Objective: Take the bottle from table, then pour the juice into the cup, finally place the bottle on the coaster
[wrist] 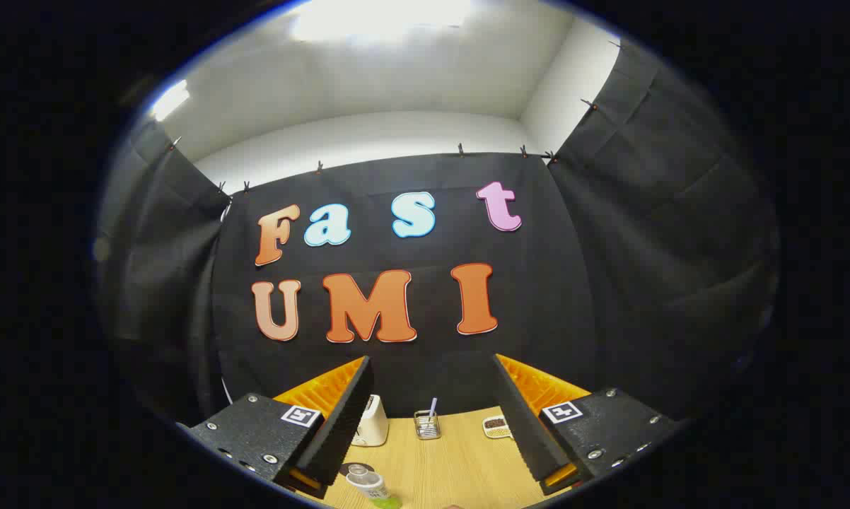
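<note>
My tool (432,417) is spread wide above the pale wooden table (453,466); the small clear green-based bottle (372,486) sits low, and a hasty reach could topple it.

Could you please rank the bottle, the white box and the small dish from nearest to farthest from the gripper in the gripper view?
The gripper is open.
1. Bottle: between the fingers, by the left one.
2. White box: farther along the table, behind the left fingertip.
3. Small dish: by the right finger; too close to the box to rank surely.
</note>
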Demonstrator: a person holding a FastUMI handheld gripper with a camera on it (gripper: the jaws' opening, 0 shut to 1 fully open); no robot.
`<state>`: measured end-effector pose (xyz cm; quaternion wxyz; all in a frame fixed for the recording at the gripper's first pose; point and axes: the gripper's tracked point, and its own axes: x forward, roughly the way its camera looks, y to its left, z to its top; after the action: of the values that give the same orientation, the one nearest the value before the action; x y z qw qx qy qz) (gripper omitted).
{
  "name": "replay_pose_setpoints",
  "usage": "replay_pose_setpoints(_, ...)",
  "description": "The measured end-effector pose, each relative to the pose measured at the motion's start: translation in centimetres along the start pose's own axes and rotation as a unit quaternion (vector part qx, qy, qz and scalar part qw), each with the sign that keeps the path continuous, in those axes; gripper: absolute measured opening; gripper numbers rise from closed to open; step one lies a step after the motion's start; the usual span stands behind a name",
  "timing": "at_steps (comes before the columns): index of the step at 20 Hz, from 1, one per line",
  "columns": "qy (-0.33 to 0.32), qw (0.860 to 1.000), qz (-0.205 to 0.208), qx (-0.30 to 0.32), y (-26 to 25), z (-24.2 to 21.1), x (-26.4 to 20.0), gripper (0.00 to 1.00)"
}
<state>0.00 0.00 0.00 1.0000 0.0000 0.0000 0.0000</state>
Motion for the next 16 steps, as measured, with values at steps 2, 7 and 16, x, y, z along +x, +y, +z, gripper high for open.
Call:
replay_pose_setpoints(2, -0.002, 1.0, 0.004, -0.002, 0.6, 0.1, -0.1, 0.98)
replay_pose_setpoints(7, -0.001, 1.0, 0.021, -0.015, 2.2, 0.1, -0.1, 0.98)
replay_pose_setpoints(16, -0.018, 0.999, 0.03, -0.022, 3.1, 1.5, -0.4, 0.98)
